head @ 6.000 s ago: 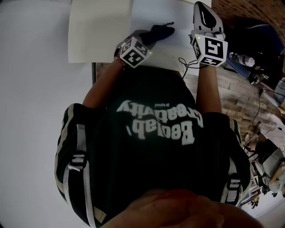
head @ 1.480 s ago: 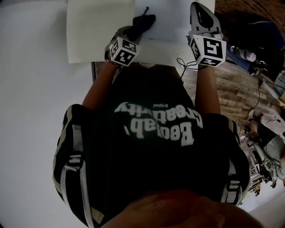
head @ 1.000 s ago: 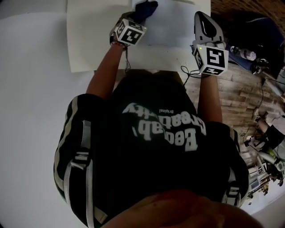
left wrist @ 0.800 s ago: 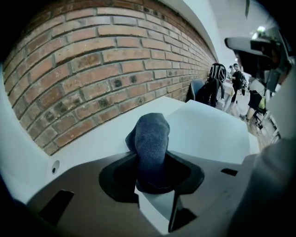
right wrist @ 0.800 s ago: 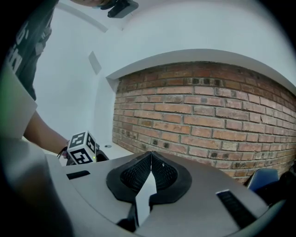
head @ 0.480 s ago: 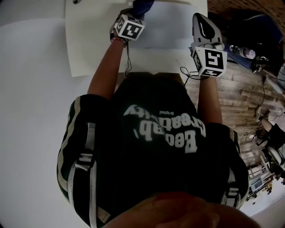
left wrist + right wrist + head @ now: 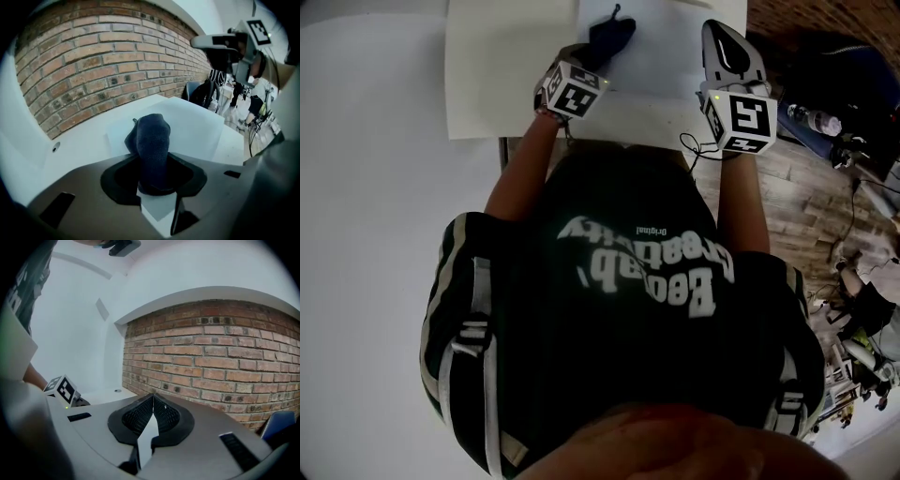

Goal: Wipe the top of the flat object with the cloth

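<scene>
Dark blue cloth (image 7: 151,140), clamped in the left gripper (image 7: 154,185), stretches lengthwise away from the person over the white board (image 7: 197,126); the right gripper (image 7: 152,404) is closed, empty.

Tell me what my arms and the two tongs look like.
The left tongs and right tongs are grey shells with black pads, ribbed on the right. The left cube and right cube are white with black square markers; a thin black cable loops by the right one. You wear a dark short-sleeved T-shirt with white lettering.
</scene>
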Tool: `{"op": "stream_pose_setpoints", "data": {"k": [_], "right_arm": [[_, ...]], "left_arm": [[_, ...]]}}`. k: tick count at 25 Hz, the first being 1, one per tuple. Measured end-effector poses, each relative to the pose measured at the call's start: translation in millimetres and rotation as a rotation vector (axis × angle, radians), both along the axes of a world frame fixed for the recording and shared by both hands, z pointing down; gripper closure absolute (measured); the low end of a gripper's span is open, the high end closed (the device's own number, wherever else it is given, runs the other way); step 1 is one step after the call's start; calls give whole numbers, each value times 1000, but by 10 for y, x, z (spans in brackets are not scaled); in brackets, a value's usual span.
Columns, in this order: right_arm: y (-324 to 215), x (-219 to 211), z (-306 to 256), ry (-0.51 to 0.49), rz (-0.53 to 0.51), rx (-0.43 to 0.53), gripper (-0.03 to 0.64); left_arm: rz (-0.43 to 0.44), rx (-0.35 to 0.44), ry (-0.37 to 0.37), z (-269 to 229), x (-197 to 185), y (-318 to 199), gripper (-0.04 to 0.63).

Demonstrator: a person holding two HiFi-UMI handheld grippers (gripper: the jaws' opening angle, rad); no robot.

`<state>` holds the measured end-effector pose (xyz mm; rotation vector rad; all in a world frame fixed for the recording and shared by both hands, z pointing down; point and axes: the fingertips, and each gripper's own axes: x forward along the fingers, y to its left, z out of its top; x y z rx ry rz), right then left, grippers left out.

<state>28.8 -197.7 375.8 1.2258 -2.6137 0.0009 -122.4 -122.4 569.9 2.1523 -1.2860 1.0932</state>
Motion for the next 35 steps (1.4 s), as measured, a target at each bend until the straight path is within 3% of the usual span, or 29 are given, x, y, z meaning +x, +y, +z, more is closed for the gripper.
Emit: {"op": "stream_pose_setpoints", "data": {"k": [17,23,35], "right_arm": [[182,8,-105,-13,-111,34,621],[259,31,-74,3,-117,34,621],[344,346,-49,21,-7,20,621]], "left_arm": [[-83,-5,21,-48,184,728,445],[-73,-7,24,-9,187,621,445],[-15,20,25,-46,306,-55,444]]}}
